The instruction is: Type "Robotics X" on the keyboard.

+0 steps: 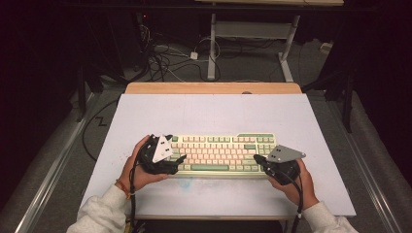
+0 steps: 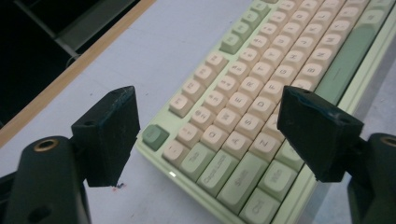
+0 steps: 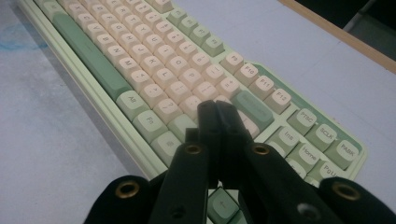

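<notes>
A pale green keyboard (image 1: 221, 154) with cream and green keys lies on a white board (image 1: 214, 111), near its front. My left gripper (image 1: 177, 161) is at the keyboard's left end. In the left gripper view its jaws stand wide apart, so the left gripper (image 2: 215, 134) is open, with the left-hand keys of the keyboard (image 2: 261, 70) below the gap and nothing pressed between the pads. My right gripper (image 1: 257, 158) is at the right end. The right gripper (image 3: 215, 111) is shut, jaws pressed together with nothing in them, just above keys near the keyboard's (image 3: 140, 70) right side.
The board rests on a wooden table whose far edge (image 1: 214, 88) shows beyond it. Behind on the floor are tangled cables (image 1: 165, 58) and the white legs of another desk (image 1: 212, 48). Metal rails (image 1: 53, 174) run along both sides.
</notes>
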The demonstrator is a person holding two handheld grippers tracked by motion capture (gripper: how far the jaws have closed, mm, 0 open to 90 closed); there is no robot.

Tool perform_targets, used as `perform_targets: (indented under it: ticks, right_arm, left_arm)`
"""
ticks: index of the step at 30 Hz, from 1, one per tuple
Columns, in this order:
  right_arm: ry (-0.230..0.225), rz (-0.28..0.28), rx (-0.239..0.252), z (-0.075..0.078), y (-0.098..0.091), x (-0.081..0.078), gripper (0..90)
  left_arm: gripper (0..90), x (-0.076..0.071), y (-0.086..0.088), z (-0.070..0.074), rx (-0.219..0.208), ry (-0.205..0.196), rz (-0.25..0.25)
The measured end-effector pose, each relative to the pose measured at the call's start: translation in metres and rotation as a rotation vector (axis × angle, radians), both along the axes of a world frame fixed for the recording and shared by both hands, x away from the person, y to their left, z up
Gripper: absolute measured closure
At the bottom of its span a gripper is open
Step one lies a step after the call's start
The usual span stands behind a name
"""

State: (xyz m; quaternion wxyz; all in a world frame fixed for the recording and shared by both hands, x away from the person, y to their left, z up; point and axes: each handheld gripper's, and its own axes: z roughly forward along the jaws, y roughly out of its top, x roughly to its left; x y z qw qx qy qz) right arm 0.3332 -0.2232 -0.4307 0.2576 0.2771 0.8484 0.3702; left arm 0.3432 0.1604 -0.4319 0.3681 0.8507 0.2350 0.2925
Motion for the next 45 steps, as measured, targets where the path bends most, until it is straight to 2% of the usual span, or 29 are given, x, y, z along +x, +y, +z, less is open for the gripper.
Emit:
perform_targets:
  ticks: [5, 8, 19, 26, 28, 37, 42, 45]
  right_arm:
    - [0.003, 0.001, 0.003, 0.002, 0.000, 0.002, 90.0]
    - [-0.002, -0.002, 0.003, 0.004, -0.001, 0.002, 90.0]
    - [-0.003, -0.006, 0.008, 0.011, -0.003, 0.008, 90.0]
    - [0.010, -0.008, 0.014, 0.013, 0.000, 0.019, 90.0]
    - [0.010, -0.007, 0.012, 0.013, 0.001, 0.020, 90.0]
    - [0.031, 0.020, -0.008, 0.012, 0.024, 0.036, 90.0]
    - [0.044, 0.034, -0.019, 0.007, 0.034, 0.043, 90.0]
    - [0.056, 0.045, -0.027, 0.003, 0.042, 0.048, 90.0]
  left_arm:
    - [22.9, -0.008, 0.015, -0.004, -0.022, -0.023, 0.038]
    - [22.6, -0.012, 0.022, -0.009, -0.035, -0.009, 0.056]
    - [16.7, -0.026, 0.041, -0.028, 0.001, 0.062, 0.088]
    - [15.9, -0.035, 0.053, -0.035, -0.022, 0.099, 0.113]
    - [16.0, -0.038, 0.056, -0.036, -0.012, 0.104, 0.122]
    - [16.0, -0.047, 0.059, -0.039, -0.002, 0.109, 0.124]
    - [16.0, -0.047, 0.062, -0.039, -0.012, 0.115, 0.133]
    - [16.0, -0.045, 0.061, -0.039, -0.010, 0.112, 0.121]
